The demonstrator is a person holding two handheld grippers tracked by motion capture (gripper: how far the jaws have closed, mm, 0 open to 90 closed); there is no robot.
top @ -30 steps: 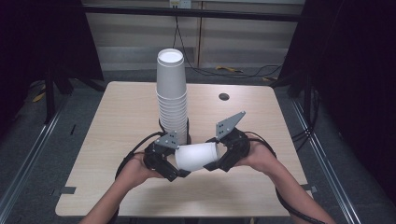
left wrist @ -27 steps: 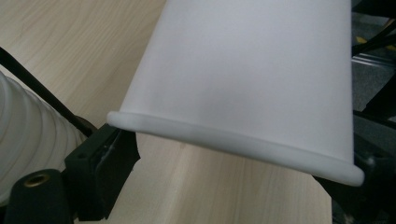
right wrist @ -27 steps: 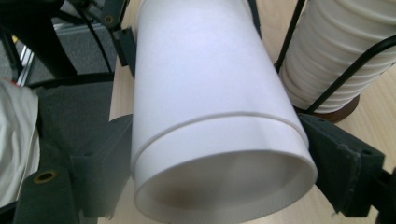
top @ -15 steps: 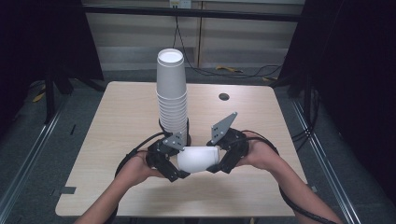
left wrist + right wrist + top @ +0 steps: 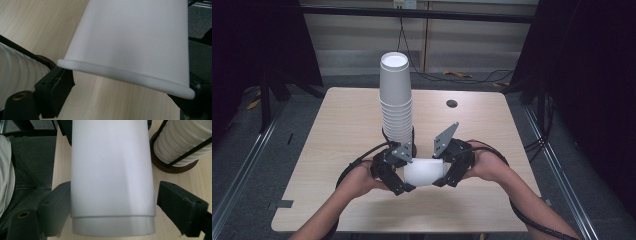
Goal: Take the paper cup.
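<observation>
A white paper cup (image 5: 424,171) lies on its side between my two grippers, just above the table's near middle. My left gripper (image 5: 404,176) is shut on its rim end; in the left gripper view the cup (image 5: 135,37) has a jaw pressed against each side of the rim. My right gripper (image 5: 443,172) surrounds the base end. In the right gripper view the cup (image 5: 110,170) touches one jaw, and a narrow gap separates it from the other, so this gripper (image 5: 112,205) is open.
A tall stack of white cups (image 5: 396,100) stands in a black wire holder with a dark round base (image 5: 170,167), right behind the grippers. A small dark disc (image 5: 452,103) lies on the wooden table (image 5: 337,125) at the back right. Cables trail from both grippers.
My right gripper has slid left along the cup's base end, drawing closer to the left gripper. The cup has dropped slightly toward the table.
</observation>
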